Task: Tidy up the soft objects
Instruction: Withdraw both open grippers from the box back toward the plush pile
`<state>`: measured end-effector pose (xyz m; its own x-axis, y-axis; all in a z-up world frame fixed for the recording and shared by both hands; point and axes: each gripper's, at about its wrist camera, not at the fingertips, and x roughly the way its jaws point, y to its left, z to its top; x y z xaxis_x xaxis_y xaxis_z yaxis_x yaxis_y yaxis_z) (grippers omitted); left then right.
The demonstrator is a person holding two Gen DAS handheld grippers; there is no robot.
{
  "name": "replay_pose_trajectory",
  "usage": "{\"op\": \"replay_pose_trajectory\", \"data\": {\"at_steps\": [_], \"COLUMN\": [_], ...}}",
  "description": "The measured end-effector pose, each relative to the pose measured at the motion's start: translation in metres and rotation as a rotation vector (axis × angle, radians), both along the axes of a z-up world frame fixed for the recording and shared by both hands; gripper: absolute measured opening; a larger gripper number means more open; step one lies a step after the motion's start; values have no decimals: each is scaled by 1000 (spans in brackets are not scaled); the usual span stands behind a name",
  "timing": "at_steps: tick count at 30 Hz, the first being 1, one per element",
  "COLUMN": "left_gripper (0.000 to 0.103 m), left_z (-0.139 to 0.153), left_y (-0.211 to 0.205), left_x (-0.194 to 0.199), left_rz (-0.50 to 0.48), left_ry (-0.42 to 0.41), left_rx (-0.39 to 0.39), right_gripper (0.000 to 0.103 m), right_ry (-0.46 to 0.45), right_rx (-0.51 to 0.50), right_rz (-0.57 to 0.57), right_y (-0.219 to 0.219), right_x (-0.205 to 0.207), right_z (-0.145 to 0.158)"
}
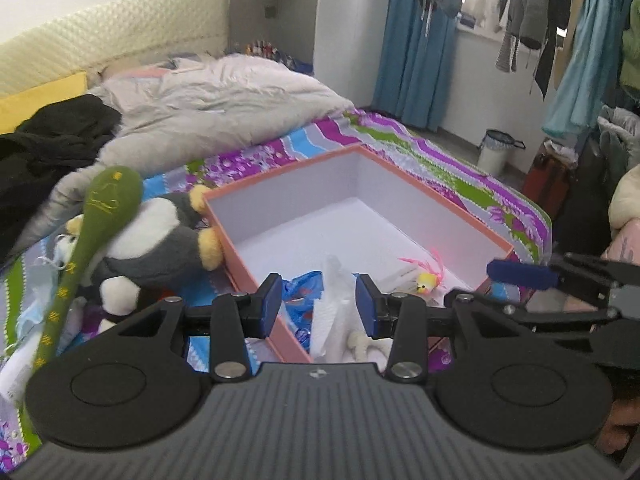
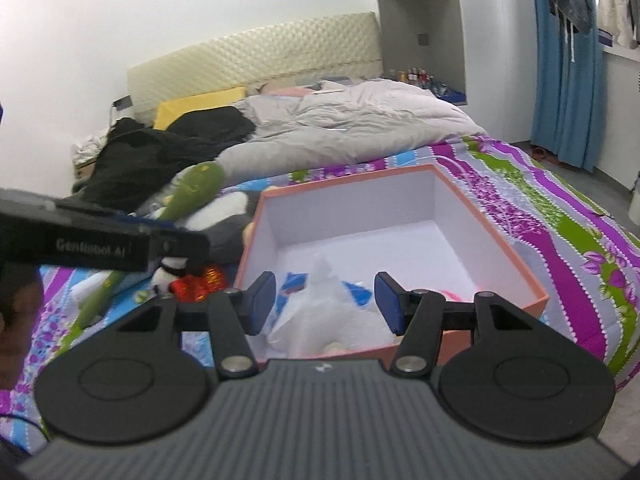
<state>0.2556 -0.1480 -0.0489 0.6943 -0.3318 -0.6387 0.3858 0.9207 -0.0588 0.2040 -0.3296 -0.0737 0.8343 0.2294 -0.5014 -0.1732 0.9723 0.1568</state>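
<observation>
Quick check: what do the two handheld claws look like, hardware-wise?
The left claw and right claw look identical: matte black linkage arms with silver pivot pins, two round black discs, a ribbed dark grey body, and blue pads. In the right wrist view, faint grey lettering shows on the left claw's side.

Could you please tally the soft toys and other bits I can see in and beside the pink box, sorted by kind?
Plush toys beside the pink cardboard box: 2 (grey-and-white plush penguin, long green plush club)
White plush toys in the box: 1
Small yellow chick toys with pink feathers in the box: 1
Blue printed plastic bags in the box: 1
Total: 5
</observation>
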Motion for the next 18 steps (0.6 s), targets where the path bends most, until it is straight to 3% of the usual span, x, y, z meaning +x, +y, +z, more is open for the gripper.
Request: {"op": "replay_pose_trajectory", "data": {"at_steps": [6, 14, 18], "left_gripper": [46, 46, 46], "left_z": [12, 9, 0], "left_y": [23, 60, 78], "left_x": [-34, -75, -89], "left_rz": [42, 109, 139], "left_ry": [-46, -31, -15], "left_rx": [-29, -76, -52], "right_gripper": [57, 57, 57], "right_ry": [-21, 7, -3], "right_rx": [25, 40, 5], "right_rz": [27, 69, 72], "right_y": [15, 40, 56], "right_x": [-23, -48, -63], "right_z": [2, -4, -8]}}
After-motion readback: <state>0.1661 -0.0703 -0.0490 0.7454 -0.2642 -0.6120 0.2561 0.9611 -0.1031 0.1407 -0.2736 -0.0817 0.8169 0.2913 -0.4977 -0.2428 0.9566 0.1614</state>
